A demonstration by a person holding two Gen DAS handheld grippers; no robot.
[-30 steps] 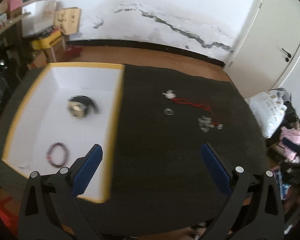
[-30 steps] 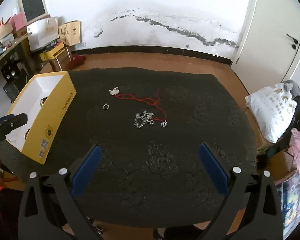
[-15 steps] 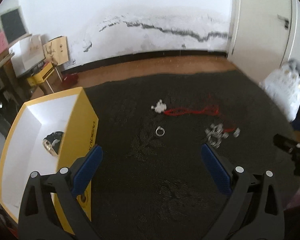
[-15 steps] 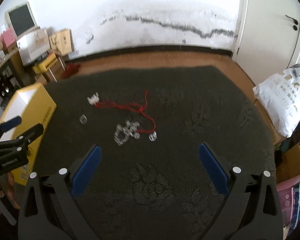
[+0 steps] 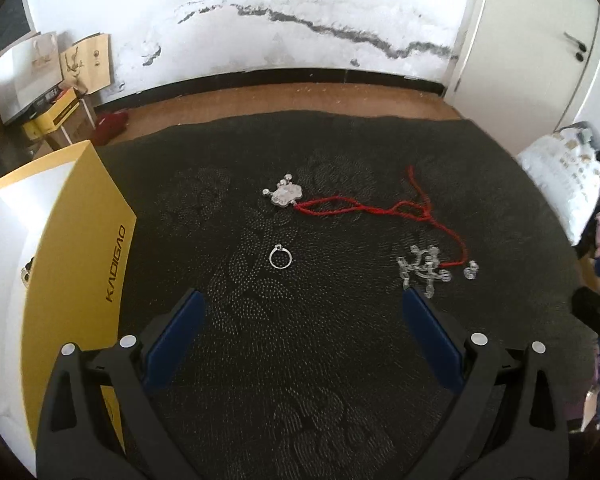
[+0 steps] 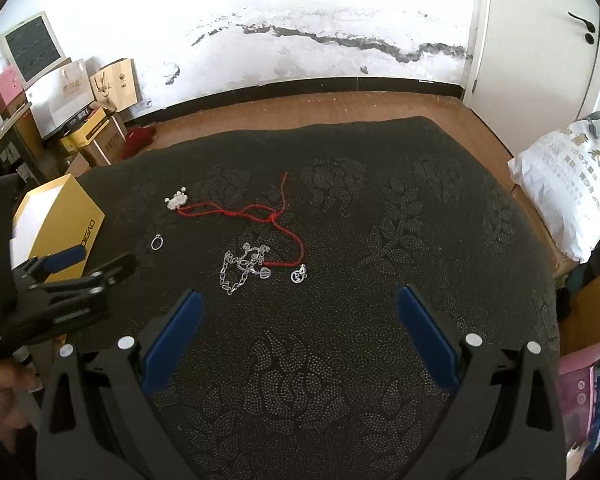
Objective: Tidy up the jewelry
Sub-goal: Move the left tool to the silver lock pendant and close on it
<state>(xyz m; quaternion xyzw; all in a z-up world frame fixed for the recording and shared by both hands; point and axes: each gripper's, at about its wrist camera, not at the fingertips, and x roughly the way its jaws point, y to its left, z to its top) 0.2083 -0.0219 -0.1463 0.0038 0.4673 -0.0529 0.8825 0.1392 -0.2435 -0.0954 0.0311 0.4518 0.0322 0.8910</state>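
On the dark patterned cloth lie a silver ring (image 5: 281, 258) (image 6: 157, 242), a red cord necklace (image 5: 364, 209) (image 6: 260, 213) with a silver pendant (image 5: 285, 194) (image 6: 176, 201), and a silver chain bracelet (image 5: 419, 268) (image 6: 240, 266) with a small charm (image 6: 298, 276). A yellow box (image 5: 72, 240) (image 6: 66, 224) with a white inside stands at the left edge. My left gripper (image 5: 300, 300) is open, just short of the ring, and is also in the right wrist view as left gripper (image 6: 88, 268). My right gripper (image 6: 298, 296) is open near the bracelet, holding nothing.
The cloth-covered table (image 6: 380, 240) ends at a wooden floor (image 6: 300, 104) and a cracked white wall. Boxes and paper bags (image 6: 80, 92) stack at the far left. A white plastic bag (image 6: 568, 196) lies to the right. A hand (image 6: 0, 396) holds the left gripper.
The left gripper has swung away from above the yellow box toward the ring and lowered. The right gripper has moved closer to the bracelet and red cord.
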